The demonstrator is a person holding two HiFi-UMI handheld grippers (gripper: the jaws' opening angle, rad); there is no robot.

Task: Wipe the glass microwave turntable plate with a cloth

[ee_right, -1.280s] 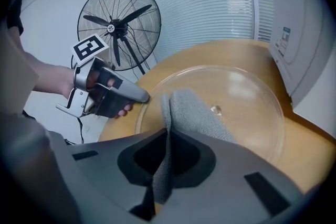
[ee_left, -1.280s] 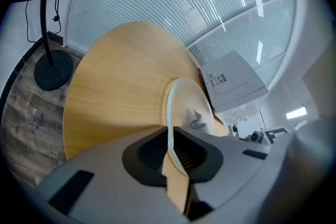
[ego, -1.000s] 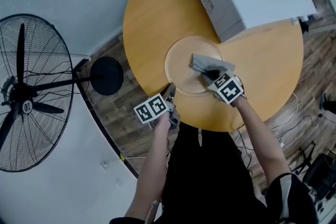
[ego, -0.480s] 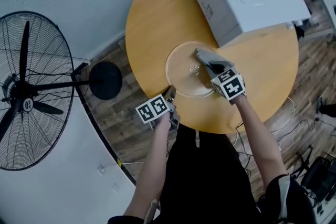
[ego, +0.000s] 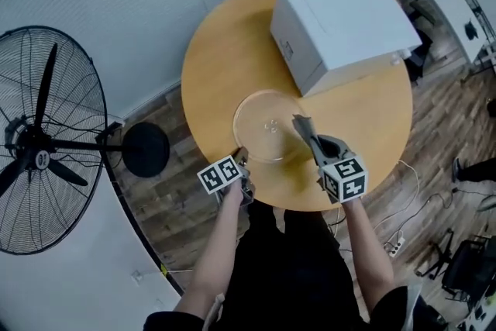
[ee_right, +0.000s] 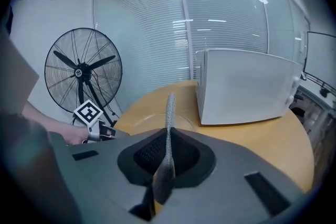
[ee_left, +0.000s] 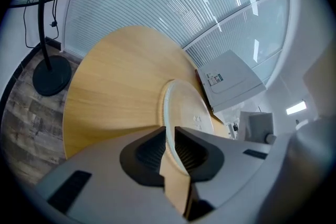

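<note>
Drawn back from the middle of the plate (ego: 260,120), the cloth (ego: 303,129) sat at its near-right edge, pinched by the right gripper (ego: 317,149); the left gripper (ego: 241,161) clamped the near-left rim.

A clear, round glass plate (ego: 263,124) lies flat on the wooden table (ego: 217,66), near its front edge. The left tool (ego: 239,157) pinches the plate's near rim. A thin grey cloth (ego: 304,132), clamped in the right tool (ego: 314,143), sticks out stiffly over the plate's right rim.
</note>
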